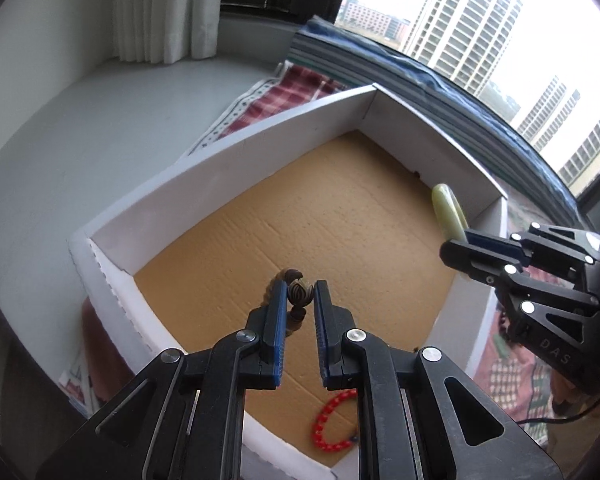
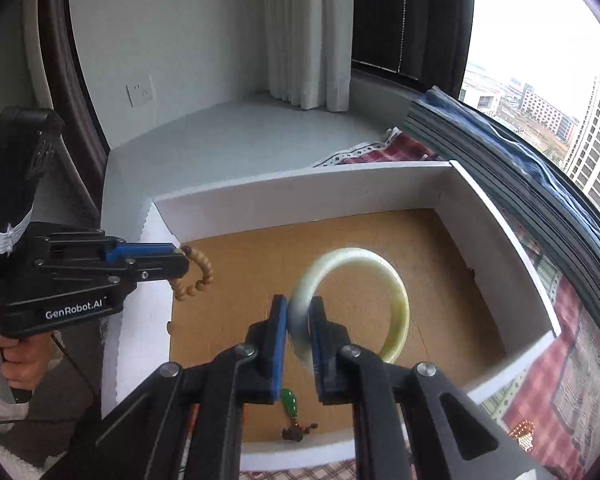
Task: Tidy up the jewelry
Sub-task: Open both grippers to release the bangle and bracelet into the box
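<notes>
Wooden bead bracelet (image 1: pixel 296 296): tan and brown beads, one large carved bead, pinched between left gripper (image 1: pixel 300 300) fingertips, loop dangling beyond them. Pale green jade bangle (image 2: pixel 364 304): smooth ring, clamped by its rim between right gripper (image 2: pixel 298 320) pads, rest jutting ahead. Red bead bracelet (image 1: pixel 332 424): flat on box floor, below left gripper. Green pendant (image 2: pixel 290 404): on floor, under right gripper.

White curtain (image 2: pixel 300 32) hangs at back corner above pale grey sill (image 2: pixel 228 136). Wall socket (image 2: pixel 140 90) on white wall left of curtain. Red checked cloth (image 1: pixel 288 92) spread beneath, showing past far edge. Folded striped fabric stack (image 1: pixel 360 60) along window. High-rise towers (image 1: pixel 468 20) outside glass.
</notes>
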A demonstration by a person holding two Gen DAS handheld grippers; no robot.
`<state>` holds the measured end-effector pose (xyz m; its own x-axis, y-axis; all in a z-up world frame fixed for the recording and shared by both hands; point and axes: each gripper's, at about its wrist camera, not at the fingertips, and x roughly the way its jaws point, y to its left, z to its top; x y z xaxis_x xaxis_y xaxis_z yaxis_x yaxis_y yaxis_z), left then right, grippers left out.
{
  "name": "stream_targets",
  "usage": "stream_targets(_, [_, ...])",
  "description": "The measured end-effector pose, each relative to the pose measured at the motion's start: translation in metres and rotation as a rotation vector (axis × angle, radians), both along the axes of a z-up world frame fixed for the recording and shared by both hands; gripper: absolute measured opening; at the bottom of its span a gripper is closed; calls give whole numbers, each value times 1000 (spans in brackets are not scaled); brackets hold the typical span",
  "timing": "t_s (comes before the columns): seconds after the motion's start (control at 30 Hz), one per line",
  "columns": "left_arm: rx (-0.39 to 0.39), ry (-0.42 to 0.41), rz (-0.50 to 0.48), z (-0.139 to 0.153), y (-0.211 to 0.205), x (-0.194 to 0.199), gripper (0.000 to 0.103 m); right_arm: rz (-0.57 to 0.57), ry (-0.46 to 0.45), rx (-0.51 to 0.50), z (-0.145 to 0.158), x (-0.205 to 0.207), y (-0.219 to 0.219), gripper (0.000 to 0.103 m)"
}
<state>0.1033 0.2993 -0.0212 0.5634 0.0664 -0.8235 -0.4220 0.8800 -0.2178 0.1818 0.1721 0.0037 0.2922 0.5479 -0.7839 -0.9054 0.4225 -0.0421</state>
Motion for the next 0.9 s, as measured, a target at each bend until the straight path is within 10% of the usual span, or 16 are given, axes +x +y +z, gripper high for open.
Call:
stream_targets(0.27, [1,84,14,-34,3,16,15,17,37,-163,-60,11,42,13])
stream_targets(0.33, [25,104,34,-36,2,19,38,-5,49,-171,-66,13,44,16])
stream_targets(0.43, [61,61,69,-26,1,8,62,-43,94,-89,-55,17,33,39])
stream_targets(0.9, [138,-137,-65,30,-105,-45,89,-282,10,149,7,-40,-127,44])
